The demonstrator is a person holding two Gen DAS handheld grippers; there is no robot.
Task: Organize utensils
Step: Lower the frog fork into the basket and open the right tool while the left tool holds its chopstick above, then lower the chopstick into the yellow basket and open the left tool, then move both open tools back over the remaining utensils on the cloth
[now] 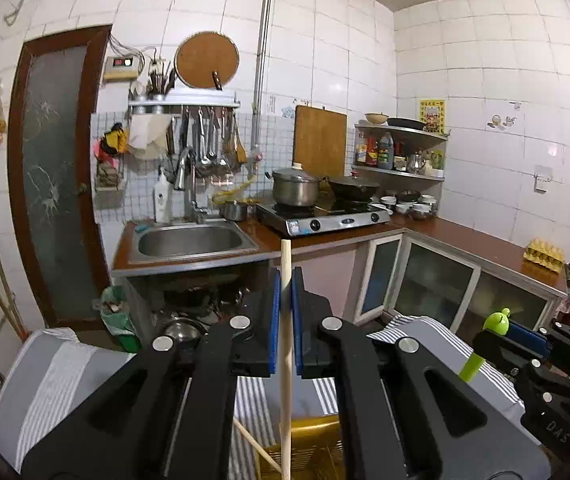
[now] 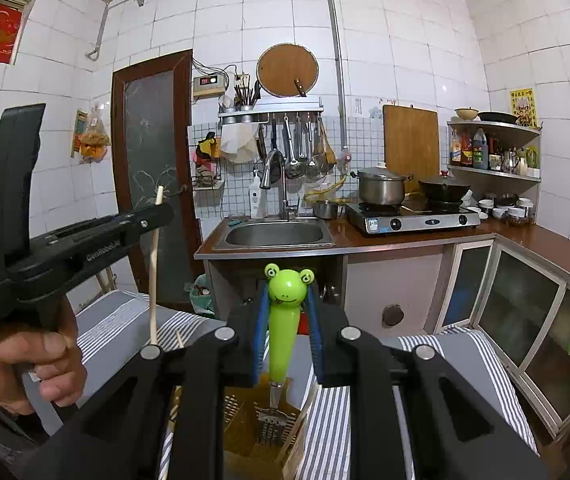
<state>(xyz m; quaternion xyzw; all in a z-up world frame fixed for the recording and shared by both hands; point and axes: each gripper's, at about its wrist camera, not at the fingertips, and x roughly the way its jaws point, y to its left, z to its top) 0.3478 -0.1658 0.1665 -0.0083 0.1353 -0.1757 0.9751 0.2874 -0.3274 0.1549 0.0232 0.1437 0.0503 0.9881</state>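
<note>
1. Left gripper (image 1: 285, 312): jaws closed on an upright chopstick (image 1: 285, 360).
2. Right gripper (image 2: 285, 320): jaws closed on a frog-handled fork (image 2: 281, 320), tines inside the yellow holder (image 2: 245, 420).
3. Step: loading the holder. Next, likely lower and release each.

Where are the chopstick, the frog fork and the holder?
chopstick (image 1: 286, 320), left wrist view, shaft between jaws.
frog fork (image 2: 283, 320), right wrist view, green handle.
holder (image 2: 241, 424), right wrist view, yellow slotted wall.

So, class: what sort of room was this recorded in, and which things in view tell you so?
Most likely a home kitchen: a steel sink set in the counter, a gas stove carrying a lidded pot, and ladles hanging on the tiled wall.
</note>
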